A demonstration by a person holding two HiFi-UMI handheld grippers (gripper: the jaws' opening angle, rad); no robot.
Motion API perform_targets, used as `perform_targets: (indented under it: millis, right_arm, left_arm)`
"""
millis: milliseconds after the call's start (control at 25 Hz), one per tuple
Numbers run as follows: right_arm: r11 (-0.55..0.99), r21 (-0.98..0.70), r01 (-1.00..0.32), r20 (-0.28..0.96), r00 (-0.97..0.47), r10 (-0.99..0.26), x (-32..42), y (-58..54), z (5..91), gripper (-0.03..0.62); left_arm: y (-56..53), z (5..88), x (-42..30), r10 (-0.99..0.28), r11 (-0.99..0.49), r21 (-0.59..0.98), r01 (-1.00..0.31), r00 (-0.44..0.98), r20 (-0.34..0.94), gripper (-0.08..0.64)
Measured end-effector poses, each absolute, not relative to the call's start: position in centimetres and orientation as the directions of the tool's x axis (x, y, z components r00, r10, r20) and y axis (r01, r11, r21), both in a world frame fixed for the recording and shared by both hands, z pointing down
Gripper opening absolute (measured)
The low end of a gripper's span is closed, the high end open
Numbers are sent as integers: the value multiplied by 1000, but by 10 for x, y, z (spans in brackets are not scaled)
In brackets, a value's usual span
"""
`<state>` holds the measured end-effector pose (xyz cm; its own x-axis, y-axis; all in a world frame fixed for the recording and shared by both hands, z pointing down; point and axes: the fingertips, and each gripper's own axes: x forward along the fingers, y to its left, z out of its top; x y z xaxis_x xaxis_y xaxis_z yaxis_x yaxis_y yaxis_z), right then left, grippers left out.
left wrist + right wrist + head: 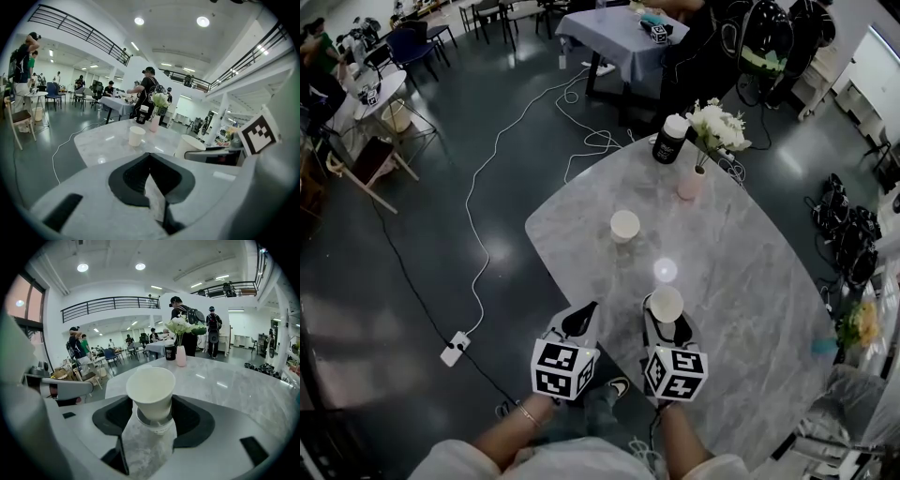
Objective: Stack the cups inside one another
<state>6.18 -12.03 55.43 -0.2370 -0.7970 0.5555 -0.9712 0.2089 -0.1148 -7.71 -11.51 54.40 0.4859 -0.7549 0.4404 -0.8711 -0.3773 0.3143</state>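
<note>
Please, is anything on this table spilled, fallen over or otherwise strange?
Nothing stands out. The far paper cup, the near paper cup between the jaws of the right tool and the flower vase all stand upright, and the table shows no spill.

At its far end the grey marble table (750, 281) carries a pink vase (691, 183) of white flowers (717, 127), with a white-lidded black canister (670, 139) just beside it, while a white cable (487, 169) crosses the floor to a power strip (455, 348).
</note>
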Motion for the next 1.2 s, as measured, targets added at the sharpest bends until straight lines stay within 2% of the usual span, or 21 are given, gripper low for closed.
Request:
perform_targets:
  millis: [400,560,1200]
  right_arm:
    - [208,-136,-969,560,-249,-791,62,-118,562,238]
    - [216,-145,-966,575,-259,-776,59,-115,564,264]
    - [198,-147,-969,537,-247,-807,71,-120,548,261]
  left_arm:
    - [-119,548,-71,-743,-389,318,-865,498,446,-3]
    - [-120,548,-70,-741,-387,321,-864,499,449,-3]
    - [-127,544,-66,-750,-386,313,-868,492,442,-3]
